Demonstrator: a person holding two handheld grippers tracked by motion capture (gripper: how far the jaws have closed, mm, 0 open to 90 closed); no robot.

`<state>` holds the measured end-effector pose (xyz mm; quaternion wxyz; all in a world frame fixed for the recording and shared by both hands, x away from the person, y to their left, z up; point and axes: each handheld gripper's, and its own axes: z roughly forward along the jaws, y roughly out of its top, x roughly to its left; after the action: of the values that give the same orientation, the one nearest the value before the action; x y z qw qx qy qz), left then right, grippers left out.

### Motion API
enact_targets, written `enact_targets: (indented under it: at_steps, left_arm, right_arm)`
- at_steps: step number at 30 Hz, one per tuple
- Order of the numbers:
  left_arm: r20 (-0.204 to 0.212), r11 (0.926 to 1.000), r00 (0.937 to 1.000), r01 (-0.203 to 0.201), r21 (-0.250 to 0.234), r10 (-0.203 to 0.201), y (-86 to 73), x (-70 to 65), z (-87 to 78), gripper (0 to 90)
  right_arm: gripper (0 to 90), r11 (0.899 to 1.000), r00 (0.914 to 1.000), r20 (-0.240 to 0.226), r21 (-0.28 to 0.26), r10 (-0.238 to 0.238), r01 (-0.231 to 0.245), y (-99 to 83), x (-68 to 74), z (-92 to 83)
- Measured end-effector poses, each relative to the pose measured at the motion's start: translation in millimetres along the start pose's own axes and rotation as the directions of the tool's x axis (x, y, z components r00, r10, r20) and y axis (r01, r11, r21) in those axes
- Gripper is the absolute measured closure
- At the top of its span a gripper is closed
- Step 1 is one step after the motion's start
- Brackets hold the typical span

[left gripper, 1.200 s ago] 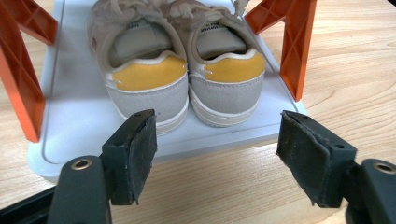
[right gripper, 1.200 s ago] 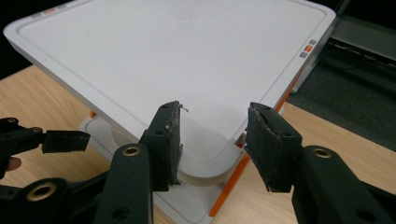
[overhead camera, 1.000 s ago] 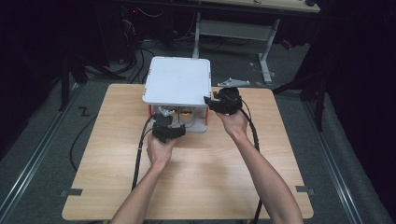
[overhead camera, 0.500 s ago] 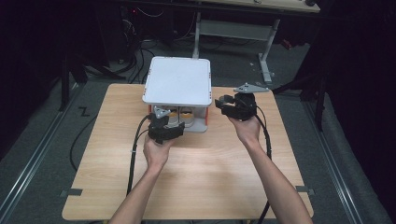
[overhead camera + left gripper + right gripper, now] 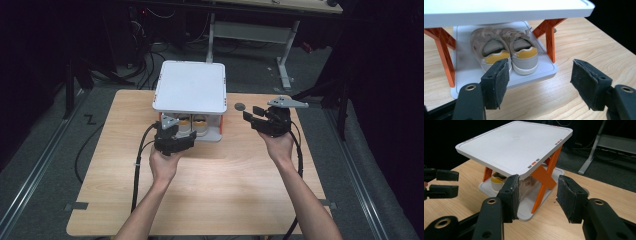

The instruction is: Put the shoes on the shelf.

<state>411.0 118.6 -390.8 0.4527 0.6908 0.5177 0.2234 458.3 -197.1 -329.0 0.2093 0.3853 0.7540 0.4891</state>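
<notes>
Basically pair of shoes (image 5: 505, 53) sits on lower shelf of white rack (image 5: 190, 87), table (image 5: 240, 185) 12 o'clock. L gripper (image 5: 175, 139) at rack's 6, jaws apart, empty; R gripper (image 5: 256, 116) at 3, apart, empty. Step looks like post-placement; next prob clear hands.

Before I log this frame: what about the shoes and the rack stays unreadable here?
- Toes of the pair of shoes: left gripper view, hidden under the rack's top shelf.
- Shoes in the high view: top shelf covers all but the heels.
- Right gripper view: an orange leg and the near jaw block the shoes.
- Dark round spot on the table: too small to identify.
</notes>
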Motion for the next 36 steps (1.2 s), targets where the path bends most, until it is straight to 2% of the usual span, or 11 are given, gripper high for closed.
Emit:
enact_targets:
  at_steps: [8, 16, 19, 22, 25, 36]
  left_arm:
    - [0.042, 1.0, 0.9991, -0.007, 0.001, 0.007, -0.7, 0.8, -12.5, 30.8]
    - [0.063, 0.9999, 0.9979, -0.011, -0.013, 0.012, -3.0, 2.2, -23.4, 29.3]
    - [0.079, 0.9998, 0.9968, -0.001, -0.017, 0.003, -4.0, 3.6, -27.3, 29.0]
    - [0.082, 0.9998, 0.9967, 0.0, -0.021, 0.002, -5.1, 4.3, -31.1, 28.9]
    - [0.087, 0.9996, 0.9962, -0.004, -0.028, 0.007, -5.6, 4.3, -35.0, 28.9]
    - [0.098, 0.9996, 0.9952, -0.003, -0.028, 0.005, -14.4, 7.1, -45.3, 28.1]
  right_arm:
    - [52.0, 1.0, 1.0, -0.004, -0.003, -0.001, 0.001, -10.2, -2.8, -15.4]
    - [50.8, 1.0, 1.0, -0.003, -0.013, 0.0, 0.0, -21.4, -6.3, -34.8]
    - [50.1, 1.0, 0.9995, 0.021, -0.003, -0.022, 0.022, -25.6, -6.4, -40.7]
    - [49.8, 0.999, 0.9981, 0.036, 0.007, -0.05, 0.049, -30.1, -5.8, -46.9]
    - [49.7, 0.998, 0.9976, 0.04, 0.01, -0.056, 0.056, -34.6, -5.7, -52.3]
    - [47.7, 0.999, 0.9983, 0.036, 0.003, -0.046, 0.046, -52.4, -6.9, -70.6]
